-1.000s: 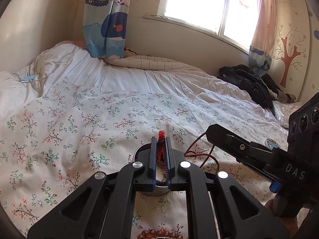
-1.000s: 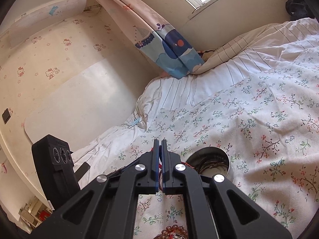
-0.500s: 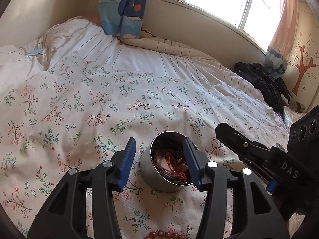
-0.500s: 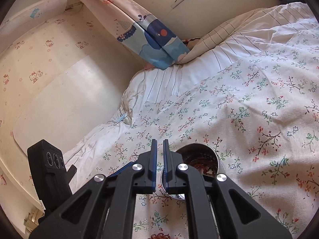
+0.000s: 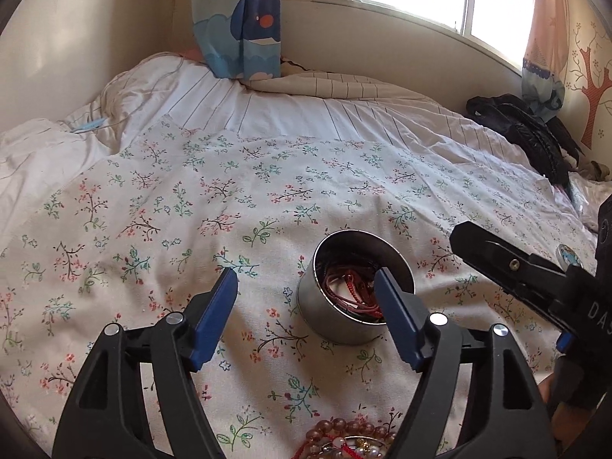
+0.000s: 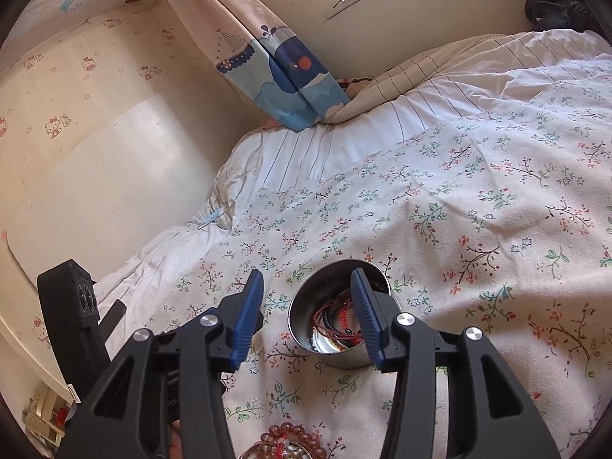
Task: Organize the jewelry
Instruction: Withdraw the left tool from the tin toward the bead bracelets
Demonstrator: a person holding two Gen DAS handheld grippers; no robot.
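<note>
A round metal tin (image 5: 325, 306) stands on the floral bedspread and holds red cord bracelets (image 5: 354, 290). It also shows in the right wrist view (image 6: 344, 357) with the cords (image 6: 336, 321) inside. My left gripper (image 5: 306, 279) is open and empty just above and in front of the tin. My right gripper (image 6: 306, 283) is open and empty over the tin's rim; it also shows at the right of the left wrist view (image 5: 508, 267). A pile of brown bead bracelets (image 5: 344, 440) lies near the bottom edge, also visible in the right wrist view (image 6: 290, 440).
The floral bedspread (image 5: 191, 210) covers a soft, wrinkled bed. A black bag (image 5: 528, 134) lies at the far right by the wall. A curtain (image 5: 237, 19) hangs at the bed's far edge. A small round badge (image 5: 568, 254) lies right of the tin.
My left gripper was shut on a red cord bracelet above the tin; it has opened and the bracelet lies in the tin. My right gripper has opened too.
</note>
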